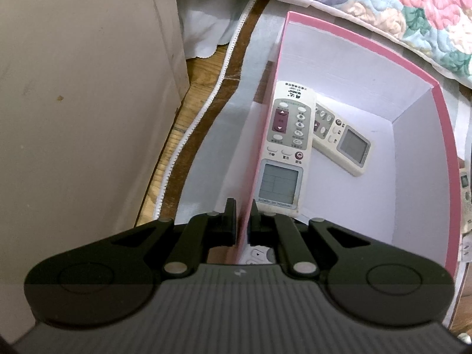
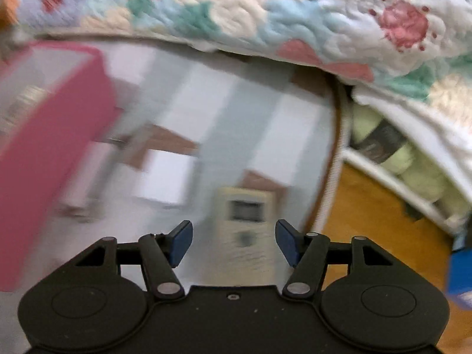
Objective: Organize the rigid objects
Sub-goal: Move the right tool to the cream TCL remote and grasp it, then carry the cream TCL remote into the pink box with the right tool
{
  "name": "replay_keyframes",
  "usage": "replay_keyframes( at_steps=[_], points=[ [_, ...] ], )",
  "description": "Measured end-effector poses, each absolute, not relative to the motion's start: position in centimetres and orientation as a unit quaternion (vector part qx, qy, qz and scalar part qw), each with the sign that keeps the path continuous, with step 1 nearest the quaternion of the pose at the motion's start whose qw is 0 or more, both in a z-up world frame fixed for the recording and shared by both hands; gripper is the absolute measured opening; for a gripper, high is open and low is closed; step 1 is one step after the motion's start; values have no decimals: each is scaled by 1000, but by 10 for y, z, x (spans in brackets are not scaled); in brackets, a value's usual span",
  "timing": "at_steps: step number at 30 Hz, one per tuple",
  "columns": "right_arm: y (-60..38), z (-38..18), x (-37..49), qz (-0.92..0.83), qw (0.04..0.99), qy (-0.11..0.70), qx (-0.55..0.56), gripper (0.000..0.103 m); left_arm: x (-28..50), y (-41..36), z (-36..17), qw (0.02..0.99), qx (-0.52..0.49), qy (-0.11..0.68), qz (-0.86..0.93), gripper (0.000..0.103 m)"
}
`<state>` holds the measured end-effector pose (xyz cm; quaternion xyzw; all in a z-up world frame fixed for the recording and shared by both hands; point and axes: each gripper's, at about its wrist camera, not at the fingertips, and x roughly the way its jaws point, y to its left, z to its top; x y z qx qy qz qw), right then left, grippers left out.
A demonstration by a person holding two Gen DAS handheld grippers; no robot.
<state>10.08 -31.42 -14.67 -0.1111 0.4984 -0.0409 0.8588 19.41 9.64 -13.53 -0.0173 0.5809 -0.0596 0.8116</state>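
Through my left wrist camera, my left gripper (image 1: 242,224) is pinched onto the near wall of the pink box (image 1: 439,135), one finger outside and one inside, steadying it on the striped cloth (image 1: 206,147). Inside I count two remotes in plain view — a long white remote (image 1: 287,144) lying along the left wall, and a second remote (image 1: 342,140) angled beneath it toward the middle. A scrap of another keypad shows under my fingers; I cannot tell what it belongs to. A further remote seems to sit outside the box at the far right edge.

Through my right wrist camera, blurred with motion, my right gripper (image 2: 234,243) has its blue pads (image 2: 180,243) spread wide with nothing between them. One loose remote (image 2: 246,224) lies on the cloth just ahead, lined up between the fingers, display end away from me. The box shows as a pink smear at left.

I judge the step in hand to be fetching this loose remote. Next I need to come down around its body, close, lift, and carry it left into the box.
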Motion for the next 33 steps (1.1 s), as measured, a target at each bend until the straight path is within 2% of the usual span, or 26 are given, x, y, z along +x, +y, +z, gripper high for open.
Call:
replay_keyframes(
  at_steps=[7,9,10,13,25,33],
  points=[
    [-328,-186,122,-31,829,553,-79,68,195,97,-138,810,-16,583,-59,9],
    [-330,-189,120,-40,839,540,-58,68,195,98,-138,810,-17,583,-60,9],
    [-333,-189,120,-40,841,538,-44,61,195,98,-138,810,-17,583,-60,9],
    [-339,-185,120,-52,843,535,-18,61,195,99,-140,808,-21,586,-59,9],
    [-299,-123,74,-48,898,438,-8,61,192,107,-143,802,-52,593,-56,8],
    [-239,-61,73,54,922,382,41,61,188,99,-137,812,-24,580,-55,6]
  ],
)
